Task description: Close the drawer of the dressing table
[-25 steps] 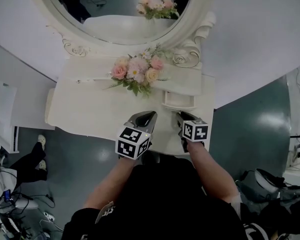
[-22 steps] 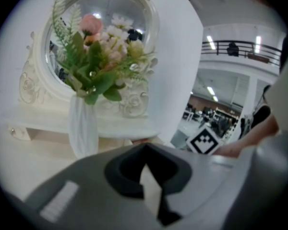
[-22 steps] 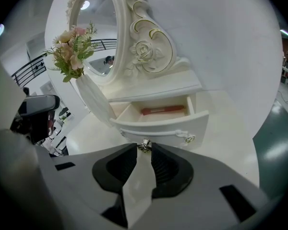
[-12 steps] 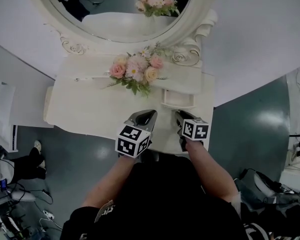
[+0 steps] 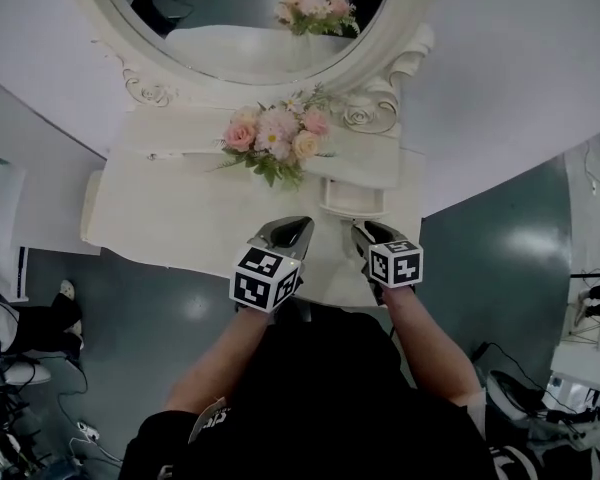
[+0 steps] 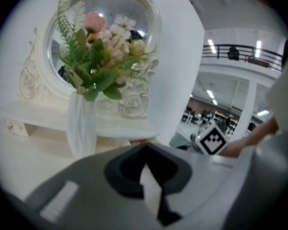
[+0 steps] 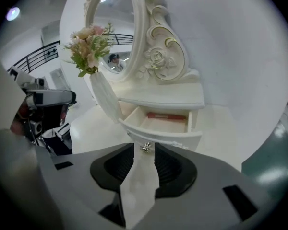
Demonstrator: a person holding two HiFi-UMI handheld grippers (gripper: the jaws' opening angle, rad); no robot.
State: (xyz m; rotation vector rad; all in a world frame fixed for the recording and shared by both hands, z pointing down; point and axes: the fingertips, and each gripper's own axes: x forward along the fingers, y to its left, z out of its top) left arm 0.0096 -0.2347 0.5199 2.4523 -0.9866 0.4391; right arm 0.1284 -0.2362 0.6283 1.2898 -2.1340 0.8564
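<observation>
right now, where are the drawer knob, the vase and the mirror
drawer knob (image 7: 145,148), right gripper view, its metal centre
vase (image 6: 81,128), left gripper view, mid body
mirror (image 5: 242,13), head view, the glass

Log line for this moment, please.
drawer: open | right gripper: jaws just opened wider, knob at the gap, not gripped | left gripper: jaws together, empty

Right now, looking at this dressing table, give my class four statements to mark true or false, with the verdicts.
1. The drawer is open. True.
2. The drawer is empty. False: a red thing lies inside.
3. The right gripper clamps the knob. False: its jaws have just been opening and stand apart; the knob shows in the gap, unpressed.
4. The flowers stand in a white vase. True.
</observation>
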